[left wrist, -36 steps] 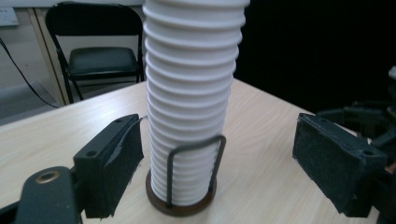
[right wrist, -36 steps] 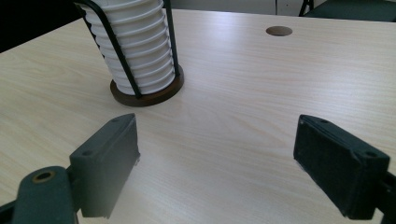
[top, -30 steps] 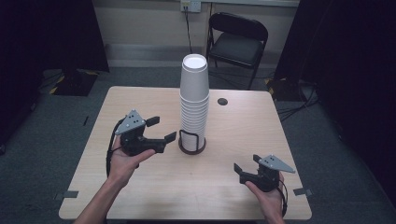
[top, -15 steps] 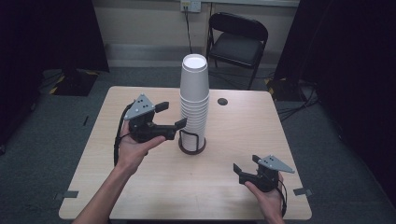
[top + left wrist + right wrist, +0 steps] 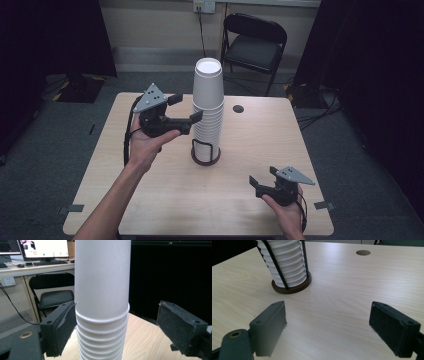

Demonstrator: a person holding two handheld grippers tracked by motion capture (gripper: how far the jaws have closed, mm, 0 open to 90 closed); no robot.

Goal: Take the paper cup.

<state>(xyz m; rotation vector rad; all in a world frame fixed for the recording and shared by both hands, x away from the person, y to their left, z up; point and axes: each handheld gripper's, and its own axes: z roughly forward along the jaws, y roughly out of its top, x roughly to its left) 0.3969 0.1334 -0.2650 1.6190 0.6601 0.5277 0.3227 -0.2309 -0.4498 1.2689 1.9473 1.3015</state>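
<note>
A tall stack of white paper cups (image 5: 207, 100) stands in a black wire holder with a dark round base (image 5: 205, 155) at the middle of the wooden table (image 5: 300, 150). My left gripper (image 5: 186, 107) is raised at the stack's left side, open. In the left gripper view the stack (image 5: 102, 302) stands between the jaws of this gripper (image 5: 118, 312); the left pad (image 5: 62, 327) is at the cups' edge and the right pad (image 5: 180, 327) is well apart. My right gripper (image 5: 262, 177) rests low at the table's near right, open and holding nothing. In the right gripper view the holder (image 5: 289, 286) lies beyond that gripper (image 5: 327, 322).
A black folding chair (image 5: 255, 42) stands behind the table. A small round hole (image 5: 238, 108) sits in the tabletop right of the stack, also in the right gripper view (image 5: 363, 252). A desk with monitors (image 5: 42, 248) stands far off.
My left gripper has risen and moved toward the stack, from low beside the holder to the upper cups. The right gripper has stayed still.
</note>
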